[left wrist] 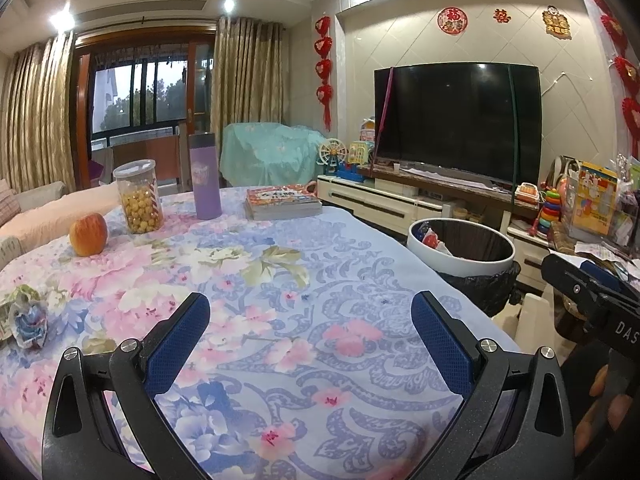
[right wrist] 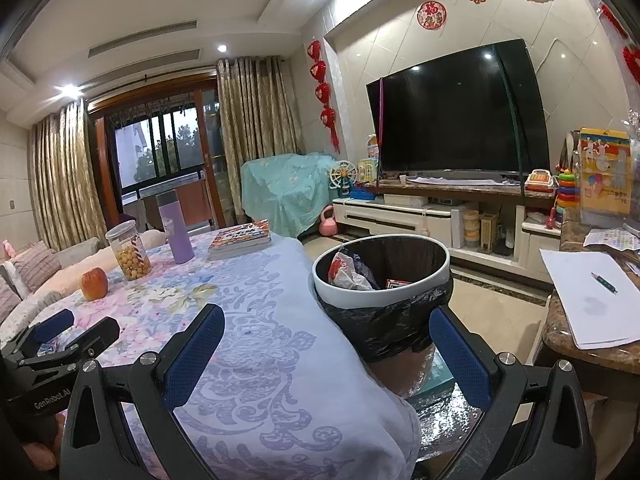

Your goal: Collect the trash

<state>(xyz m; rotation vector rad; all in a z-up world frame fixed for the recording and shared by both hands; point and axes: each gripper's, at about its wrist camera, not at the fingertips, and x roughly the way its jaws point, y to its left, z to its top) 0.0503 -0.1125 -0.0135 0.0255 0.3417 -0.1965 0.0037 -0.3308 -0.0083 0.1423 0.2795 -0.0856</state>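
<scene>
On the table: a flowered cloth covers the top; its near edge runs out of view.
Left tongs: spread wide, nothing between the blue pads, hanging over bare cloth.
Right tongs: also spread wide and empty, over the table's right edge, facing the bin.
Trash: a crumpled wrapper lies on the cloth at the far left of the left view, partly cut off by the lens edge; its print is hard to make out.
Bin: white rim, black liner, just beside the table's right edge; crumpled scraps lie inside, the bottom hidden.
Other things: an apple, a jar of yellow balls, a purple flask and a stack of books at the far end.
Hand: fingers show at the right edge, blurred.
</scene>
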